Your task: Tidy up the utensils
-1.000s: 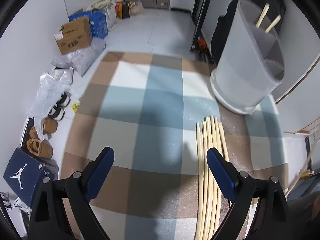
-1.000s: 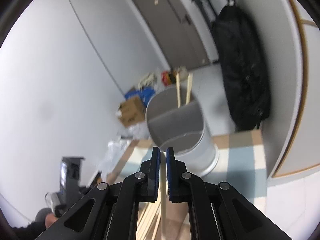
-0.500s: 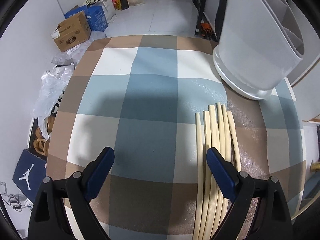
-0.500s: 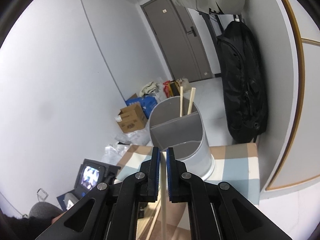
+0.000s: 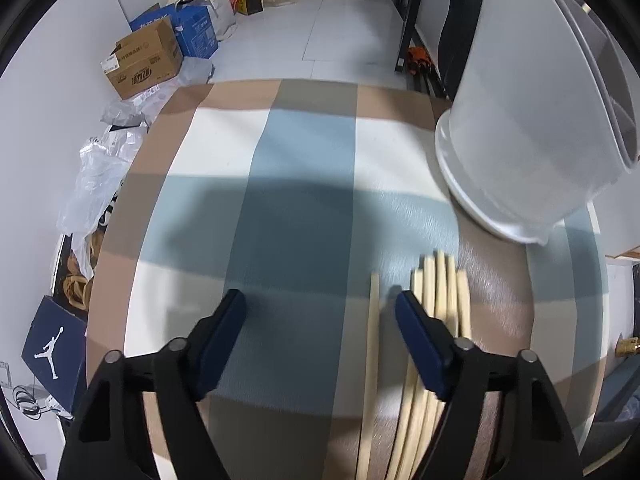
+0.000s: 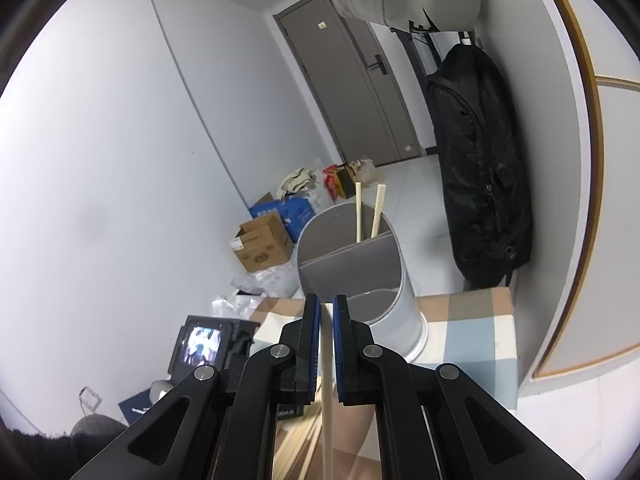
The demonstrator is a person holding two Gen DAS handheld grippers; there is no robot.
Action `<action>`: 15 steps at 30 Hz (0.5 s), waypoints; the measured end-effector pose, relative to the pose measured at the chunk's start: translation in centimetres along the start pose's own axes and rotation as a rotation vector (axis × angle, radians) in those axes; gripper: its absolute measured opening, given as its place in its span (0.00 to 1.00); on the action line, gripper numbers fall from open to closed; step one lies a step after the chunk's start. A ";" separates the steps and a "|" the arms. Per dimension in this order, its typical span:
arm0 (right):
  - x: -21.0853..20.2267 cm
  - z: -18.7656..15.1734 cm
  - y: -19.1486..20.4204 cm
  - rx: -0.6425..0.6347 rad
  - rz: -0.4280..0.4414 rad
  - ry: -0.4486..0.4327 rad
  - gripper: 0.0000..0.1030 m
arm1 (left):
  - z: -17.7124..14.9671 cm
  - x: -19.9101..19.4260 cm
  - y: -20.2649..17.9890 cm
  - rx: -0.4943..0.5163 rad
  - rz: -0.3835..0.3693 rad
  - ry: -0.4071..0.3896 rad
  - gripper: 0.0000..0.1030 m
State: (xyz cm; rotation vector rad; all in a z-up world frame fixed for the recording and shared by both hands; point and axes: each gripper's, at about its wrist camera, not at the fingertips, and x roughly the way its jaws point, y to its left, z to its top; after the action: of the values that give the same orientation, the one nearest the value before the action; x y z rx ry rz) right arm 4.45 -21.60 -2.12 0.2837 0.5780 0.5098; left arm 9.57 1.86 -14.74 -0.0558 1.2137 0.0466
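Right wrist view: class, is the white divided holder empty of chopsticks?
No: two chopsticks stand upright in the rear compartment of the holder.

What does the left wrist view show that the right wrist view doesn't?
Left wrist only: the open left gripper low over the checked tablecloth, one loose chopstick between its fingers, the rest of the pile beside it.

Right wrist only: the right gripper shut on a single chopstick, two chopsticks standing in the holder's rear compartment, and the door.

Both: the white utensil holder, the cardboard box.
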 end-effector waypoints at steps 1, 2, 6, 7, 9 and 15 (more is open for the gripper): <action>0.0 0.0 0.0 0.002 0.001 0.001 0.06 | 0.0 -0.1 0.0 0.001 0.002 -0.008 0.57; -0.1 0.0 -0.1 0.004 0.003 0.000 0.06 | 0.0 -0.2 0.0 0.005 0.003 -0.016 0.53; -0.2 0.2 -0.4 0.008 0.002 -0.003 0.06 | -0.3 -0.5 -0.3 0.028 -0.014 -0.044 0.13; -0.3 0.3 -0.4 0.009 -0.001 -0.005 0.06 | -0.3 -0.5 -0.4 0.030 -0.017 -0.044 0.04; -0.2 0.3 -0.4 0.007 -0.001 0.002 0.06 | -0.1 -0.4 -0.1 0.018 -0.034 -0.041 0.01; -0.1 0.3 -0.4 0.000 -0.010 0.003 0.06 | -0.1 -1.6 1.9 -0.086 -0.081 -0.068 0.00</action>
State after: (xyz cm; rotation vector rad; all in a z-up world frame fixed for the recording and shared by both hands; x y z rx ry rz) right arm 4.72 -22.01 -1.95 0.2798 0.5819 0.5004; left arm 8.80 3.74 -13.36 -0.1774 1.1400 0.0303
